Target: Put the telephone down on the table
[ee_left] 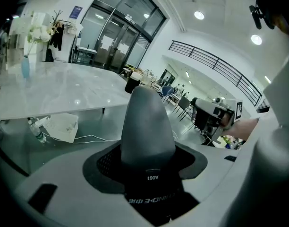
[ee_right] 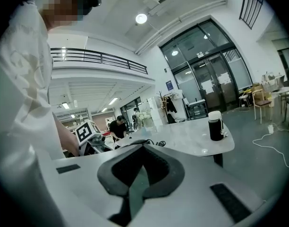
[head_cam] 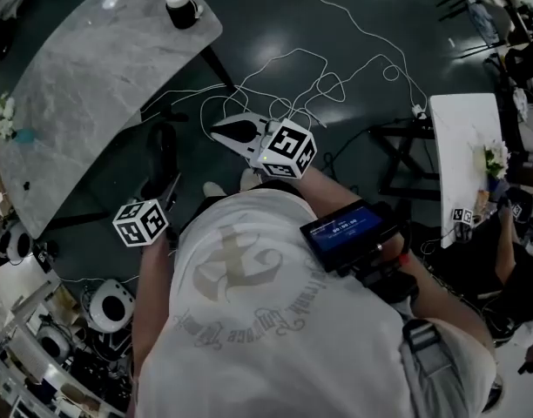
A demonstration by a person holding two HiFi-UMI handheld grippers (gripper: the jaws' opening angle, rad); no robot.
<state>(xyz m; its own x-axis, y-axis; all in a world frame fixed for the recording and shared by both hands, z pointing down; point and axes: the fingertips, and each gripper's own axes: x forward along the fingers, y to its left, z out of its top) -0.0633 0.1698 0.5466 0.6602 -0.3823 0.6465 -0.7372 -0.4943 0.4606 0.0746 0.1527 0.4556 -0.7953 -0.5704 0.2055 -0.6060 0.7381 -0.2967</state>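
Table (head_cam: 92, 85): grey marble top at 10 to 11 o'clock from the person in the head view. Most of the slab is bare.

Left gripper (ee_left: 145, 96): held low at the person's 9 o'clock. Its own view shows the two jaws pressed together into one dark cone. Nothing is between them.

Right gripper (head_cam: 225, 129): held out at 12 o'clock, over the dark floor and short of the table edge. The jaws are together here too, and they grip nothing.

Cup (head_cam: 181, 7): black, upright, at the table's far end, toward 11 o'clock.

Flowers (head_cam: 0, 116): at the table's 9 o'clock edge.

Telephone: neither gripper holds it, and no view shows it plainly. In the right gripper view a dark corded shape (ee_right: 158, 143) lies on the table just above the gripper body. Whether that is the telephone cannot be told.

Judgement: the set-down is either done or not begun, since both tools are empty.

If the telephone is to be carried:
- Close on the handset's middle so it hangs level.
- Approach the bare stretch toward 10 o'clock, well apart from the cup and the flowers.
- Lower it until the whole underside rests on the marble, then part the jaws.
- Lift straight off so the cord is not dragged.

Loose white cables (head_cam: 319, 68) on the floor at 12 to 1 o'clock could trip the person.
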